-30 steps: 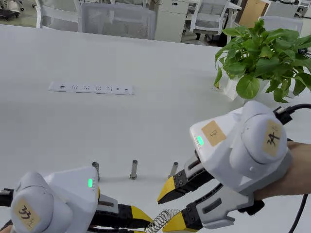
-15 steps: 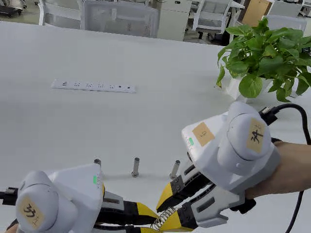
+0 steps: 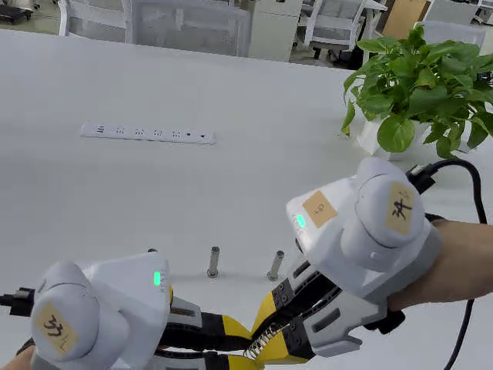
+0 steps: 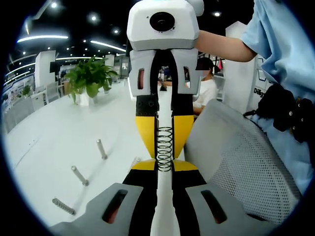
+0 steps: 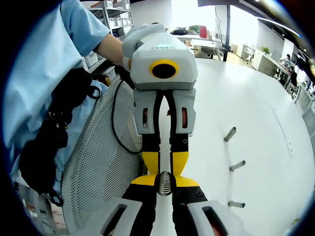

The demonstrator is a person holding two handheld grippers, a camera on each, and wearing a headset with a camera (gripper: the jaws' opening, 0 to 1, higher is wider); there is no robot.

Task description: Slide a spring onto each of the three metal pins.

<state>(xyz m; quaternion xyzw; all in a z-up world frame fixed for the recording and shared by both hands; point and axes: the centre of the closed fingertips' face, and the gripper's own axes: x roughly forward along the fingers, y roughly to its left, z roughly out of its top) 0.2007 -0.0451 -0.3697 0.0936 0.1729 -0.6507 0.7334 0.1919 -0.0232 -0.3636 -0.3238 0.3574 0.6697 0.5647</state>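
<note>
- Left gripper view: the spring (image 4: 164, 147) runs straight along the line of the jaws, with most of its length clamped between the yellow tips of the right gripper (image 4: 164, 155), which faces the camera
- The spring's near end sits pinched in the yellow tips of the left gripper (image 4: 164, 167), so both tools grip the one coil, tip to tip
- Right gripper view: the same spring shows almost end-on, a small ring of wire where the two pairs of yellow tips meet
- Head view: the grippers meet low at the near side of the white table (image 3: 254, 177), the spring a short slanted coil between them, just in front of the pins
- The three metal pins (image 3: 213, 262) stand upright in a row on the table; the left one is mostly hidden behind the left gripper's white housing
- In the left gripper view the nearest pin (image 4: 63, 206) looks ribbed, as though a coil wraps it, while the other two look smooth
- Farther back lie a white power strip (image 3: 146, 133) and, to the right, a potted plant (image 3: 424, 85)
- A black cable (image 3: 466, 231) loops from the right gripper's housing
- A mesh chair back (image 4: 236, 162) and a light blue sleeve (image 5: 54, 54) show behind the tools
</note>
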